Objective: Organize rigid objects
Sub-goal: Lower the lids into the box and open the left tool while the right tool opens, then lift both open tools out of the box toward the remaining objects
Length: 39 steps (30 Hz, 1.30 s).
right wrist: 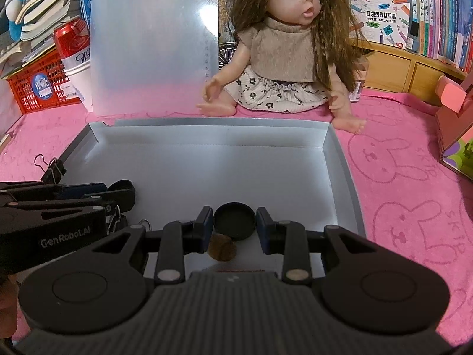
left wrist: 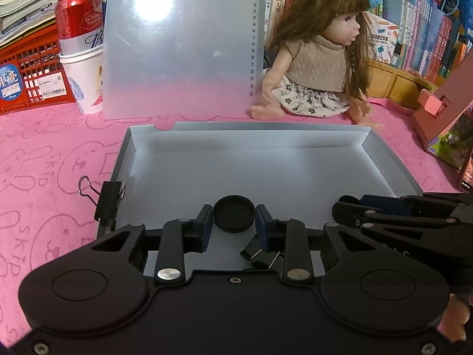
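Over the box (right wrist: 340, 159), a light, rigid cap (right wrist: 234, 220) is pinched at its rim by each gripper (right wrist: 234, 222); slipping is likely.

We see a home room: a doll (right wrist: 283, 59) sits on a pink bunny-print cloth (right wrist: 408, 201) before crowded bookshelves (left wrist: 428, 29).
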Each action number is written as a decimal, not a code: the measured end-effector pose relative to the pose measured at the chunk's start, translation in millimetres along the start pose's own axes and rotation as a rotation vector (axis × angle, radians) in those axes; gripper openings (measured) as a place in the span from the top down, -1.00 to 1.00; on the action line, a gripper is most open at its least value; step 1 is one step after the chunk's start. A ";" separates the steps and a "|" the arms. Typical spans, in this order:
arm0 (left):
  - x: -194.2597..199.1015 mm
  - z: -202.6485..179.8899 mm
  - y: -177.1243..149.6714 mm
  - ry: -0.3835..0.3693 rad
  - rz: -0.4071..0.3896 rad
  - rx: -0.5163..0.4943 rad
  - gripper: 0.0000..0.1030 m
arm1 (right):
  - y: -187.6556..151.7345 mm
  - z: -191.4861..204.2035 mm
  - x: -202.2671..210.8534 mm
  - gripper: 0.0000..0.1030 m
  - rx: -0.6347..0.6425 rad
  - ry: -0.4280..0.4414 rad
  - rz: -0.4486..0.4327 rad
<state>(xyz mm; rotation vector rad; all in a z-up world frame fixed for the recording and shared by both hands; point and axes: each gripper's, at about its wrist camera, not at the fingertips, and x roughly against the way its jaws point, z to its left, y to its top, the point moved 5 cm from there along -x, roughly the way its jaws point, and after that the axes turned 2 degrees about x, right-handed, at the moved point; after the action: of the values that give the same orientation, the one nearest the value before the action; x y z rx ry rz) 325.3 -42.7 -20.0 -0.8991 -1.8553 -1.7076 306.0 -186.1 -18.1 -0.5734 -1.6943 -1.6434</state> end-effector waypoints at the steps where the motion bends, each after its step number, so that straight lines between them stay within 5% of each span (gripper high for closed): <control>1: 0.5 -0.2 -0.5 0.001 0.000 -0.002 0.42 | -0.2 0.1 0.3 0.28 0.000 -0.001 0.000; 11: 4.8 -1.3 -4.4 0.004 0.010 -0.012 0.42 | -1.5 -1.0 4.5 0.21 -0.020 0.003 -0.004; 13: 6.2 -0.6 -5.0 0.004 0.012 -0.004 0.39 | -1.5 -1.7 6.3 0.07 -0.027 0.001 -0.010; 28: 46.9 7.3 -5.4 -0.017 -0.066 -0.007 -0.31 | -4.9 5.1 49.2 -0.46 0.047 -0.018 -0.100; 39: 88.0 10.8 -16.3 -0.027 -0.140 -0.032 -0.49 | -14.8 10.9 86.3 -0.66 0.096 -0.003 -0.169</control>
<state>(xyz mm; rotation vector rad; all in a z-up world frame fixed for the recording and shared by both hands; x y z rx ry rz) 254.6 -18.7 30.5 -0.8258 -1.9540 -1.8212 236.4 -190.0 35.9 -0.3952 -1.8562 -1.6663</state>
